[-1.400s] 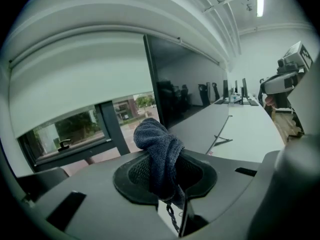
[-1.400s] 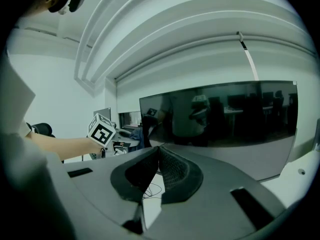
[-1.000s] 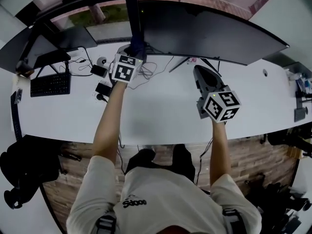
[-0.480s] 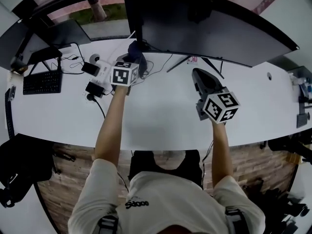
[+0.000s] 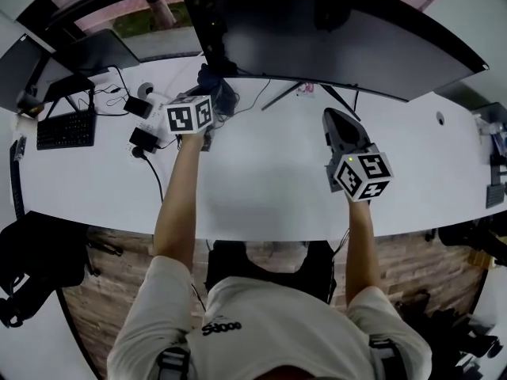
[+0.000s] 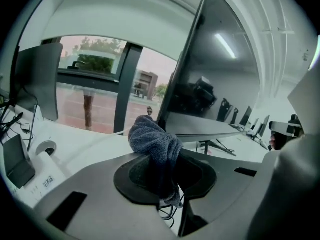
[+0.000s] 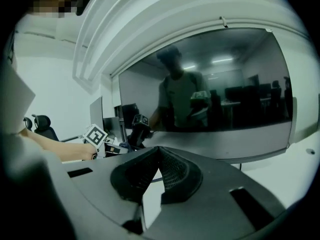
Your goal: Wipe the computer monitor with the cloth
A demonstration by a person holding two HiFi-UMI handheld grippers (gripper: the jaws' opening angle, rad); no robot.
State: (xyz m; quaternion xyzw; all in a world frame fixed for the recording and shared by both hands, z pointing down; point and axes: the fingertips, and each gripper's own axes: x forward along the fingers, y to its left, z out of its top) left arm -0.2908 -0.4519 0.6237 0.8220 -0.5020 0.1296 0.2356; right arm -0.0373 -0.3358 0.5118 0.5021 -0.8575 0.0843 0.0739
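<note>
Blue-grey cloth [image 6: 152, 141] sat pinched in the left gripper [image 6: 167, 176], held at the monitor's [image 6: 215, 79] lower left edge, presumably to start wiping. The right gripper [image 7: 160, 179], jaws together and empty, hovered right of centre over the desk [image 5: 261, 180].

The cloth [image 6: 152, 141] is dark blue-grey. The monitor [image 5: 348, 50] has a black screen, frame and stand. The desk [image 5: 253, 188] is plain white. The left gripper [image 6: 162, 174] and right gripper [image 7: 159, 154] have grey bodies, black pads [image 6: 132, 176] and white cubes [image 5: 190, 115] with black square markers. The keyboard [image 5: 65, 129] at the desk's left edge is black. The floor [image 5: 412, 250] shows brown wood planks
</note>
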